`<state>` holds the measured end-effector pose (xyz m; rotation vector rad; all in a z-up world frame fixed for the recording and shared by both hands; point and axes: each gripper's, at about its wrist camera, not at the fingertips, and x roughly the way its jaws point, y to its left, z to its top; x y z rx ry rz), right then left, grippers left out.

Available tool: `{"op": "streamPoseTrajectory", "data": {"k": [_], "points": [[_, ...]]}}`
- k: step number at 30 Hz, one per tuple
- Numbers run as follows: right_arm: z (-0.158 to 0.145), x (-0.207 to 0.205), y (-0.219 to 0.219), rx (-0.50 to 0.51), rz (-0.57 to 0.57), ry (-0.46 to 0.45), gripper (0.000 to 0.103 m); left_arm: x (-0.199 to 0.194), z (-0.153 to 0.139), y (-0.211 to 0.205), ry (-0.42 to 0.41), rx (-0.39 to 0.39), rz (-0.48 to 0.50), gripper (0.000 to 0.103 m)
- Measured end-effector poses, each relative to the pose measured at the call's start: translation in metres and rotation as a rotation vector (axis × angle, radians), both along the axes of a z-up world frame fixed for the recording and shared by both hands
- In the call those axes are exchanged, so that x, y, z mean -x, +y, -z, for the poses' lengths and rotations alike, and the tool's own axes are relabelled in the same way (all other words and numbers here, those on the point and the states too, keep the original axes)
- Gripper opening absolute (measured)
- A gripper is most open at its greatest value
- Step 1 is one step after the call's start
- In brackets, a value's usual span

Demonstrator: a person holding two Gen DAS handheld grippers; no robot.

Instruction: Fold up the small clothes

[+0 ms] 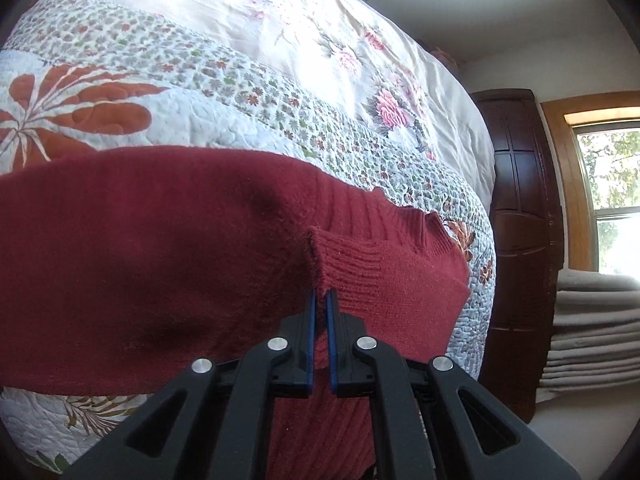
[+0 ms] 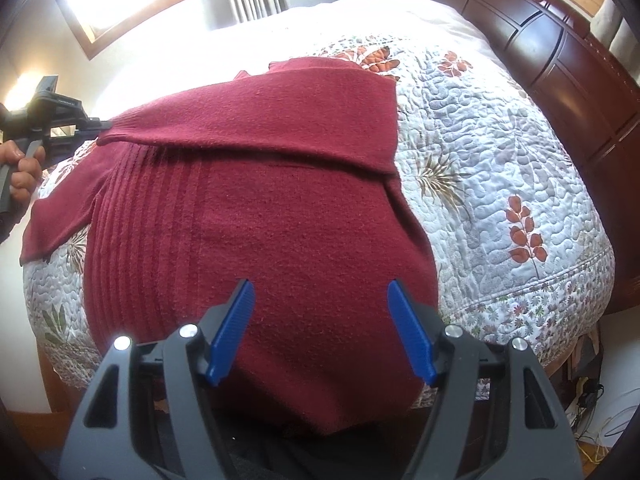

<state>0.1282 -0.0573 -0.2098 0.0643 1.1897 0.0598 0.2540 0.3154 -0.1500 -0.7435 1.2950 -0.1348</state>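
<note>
- Far left in the right wrist view, a person's hand (image 2: 24, 168) grips the handle of the left gripper (image 2: 94, 124), whose tips meet the end of a sleeve (image 2: 248, 124) folded across the garment.
- Up close in its own view, the left gripper (image 1: 321, 300) is clenched on the ribbed cuff (image 1: 352, 268) of that sleeve, blue pads pressed into the knit.
- The dark red sweater (image 2: 280, 220) lies spread flat on the quilted floral bedspread (image 2: 500, 168) (rust-coloured leaves stitched into it), its second sleeve (image 2: 56, 220) trailing off to the left.
- Toward the middle and right, the right gripper (image 2: 320, 292) hovers over the sweater's lower body, jaws spread wide, grasping nothing.
- Rightmost, the dark wooden headboard (image 2: 560, 52) stands behind the bed.
</note>
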Motion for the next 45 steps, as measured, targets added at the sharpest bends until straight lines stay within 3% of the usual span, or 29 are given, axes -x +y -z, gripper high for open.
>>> {"op": "streamPoseTrajectory", "data": {"k": [4,7,9,11,15,16,20,22,24,27,30,33,38,42,45], "points": [[0.005,0.001,-0.002,-0.008,0.006,0.013,0.070,-0.003,0.012,-0.013,0.032,-0.052,0.064,0.005],[0.006,0.000,0.001,-0.007,-0.003,0.018,0.070,-0.004,0.027,-0.005,0.066,-0.084,0.028,0.006],[0.004,0.001,0.002,0.002,-0.013,0.009,0.071,0.000,0.021,0.004,0.065,-0.154,-0.014,0.006],[0.003,0.002,0.003,0.011,-0.014,0.001,0.073,0.008,-0.001,0.004,-0.004,-0.144,-0.039,0.011],[0.007,-0.001,0.001,-0.014,-0.004,0.024,0.073,0.010,-0.019,-0.030,-0.107,-0.077,0.019,0.047],[0.007,-0.002,0.002,-0.018,-0.008,0.024,0.073,0.008,-0.013,-0.043,-0.101,-0.077,0.047,0.049],[-0.004,-0.002,0.012,0.006,-0.052,-0.013,0.074,0.002,0.036,-0.059,0.012,-0.079,0.050,0.049],[-0.009,-0.001,0.013,0.018,-0.061,-0.032,0.076,0.008,0.041,-0.051,0.003,-0.048,0.017,0.040],[-0.013,-0.001,0.011,0.023,-0.055,-0.041,0.077,0.023,0.027,-0.034,-0.035,-0.041,-0.033,0.044],[-0.011,-0.005,0.007,0.007,-0.044,-0.030,0.078,0.060,0.000,0.015,-0.115,-0.075,-0.161,0.063],[-0.012,-0.010,0.008,-0.014,-0.051,-0.030,0.078,0.122,-0.019,0.089,-0.177,-0.053,-0.368,0.071],[-0.012,-0.016,0.020,-0.011,-0.089,-0.029,0.078,0.204,-0.035,0.164,-0.238,-0.106,-0.613,0.080],[-0.016,-0.020,0.055,0.010,-0.191,-0.042,0.078,0.308,-0.025,0.267,-0.269,-0.080,-0.931,0.082],[-0.019,-0.020,0.082,0.038,-0.267,-0.052,0.078,0.323,-0.002,0.312,-0.266,-0.014,-1.002,0.082],[-0.023,-0.019,0.092,0.065,-0.295,-0.068,0.078,0.307,0.021,0.325,-0.217,0.019,-1.004,0.082]]}}
